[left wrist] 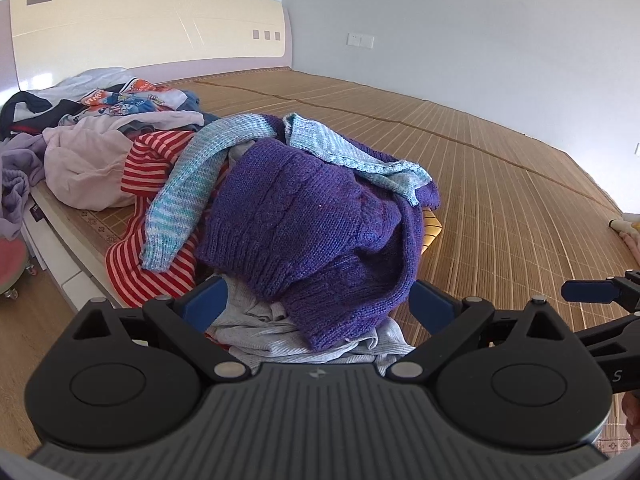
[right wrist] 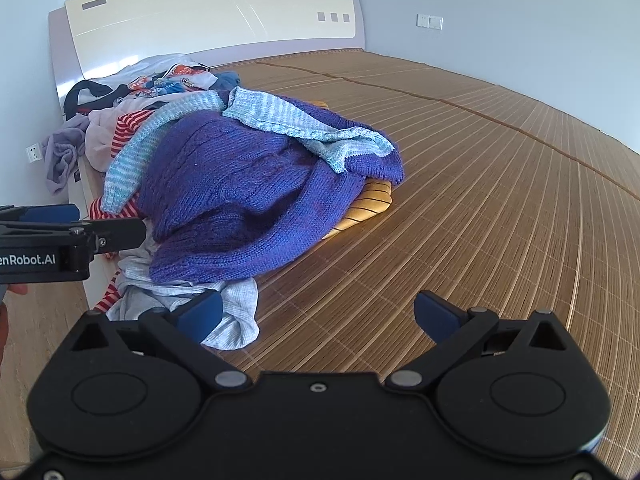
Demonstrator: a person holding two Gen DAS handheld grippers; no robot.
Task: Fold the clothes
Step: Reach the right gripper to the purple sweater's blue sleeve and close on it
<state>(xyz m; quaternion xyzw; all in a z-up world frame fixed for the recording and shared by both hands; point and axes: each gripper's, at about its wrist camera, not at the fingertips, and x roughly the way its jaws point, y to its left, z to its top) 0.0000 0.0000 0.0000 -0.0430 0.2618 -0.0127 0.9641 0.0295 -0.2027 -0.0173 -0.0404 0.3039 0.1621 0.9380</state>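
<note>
My left gripper (left wrist: pixel 316 304) and right gripper (right wrist: pixel 318 312) stood spread, empty. The purple sweater (left wrist: pixel 304 208) lay crumpled atop the heap at twelve o'clock: soft, bulky, floppy; I judged its ribbed hem (left wrist: pixel 256 276) the best hold.

A bamboo mat (right wrist: pixel 460 184) covers the bed, with a dark seam running across it. At the far end stands a cream headboard (right wrist: pixel 208 16) edged in pale pink. Two white switch plates (right wrist: pixel 429 21) sit on the grey wall (left wrist: pixel 460 20). Beside the bed, a pink stool on castors (left wrist: pixel 12 266) stands on the wood floor (left wrist: pixel 20 344)
</note>
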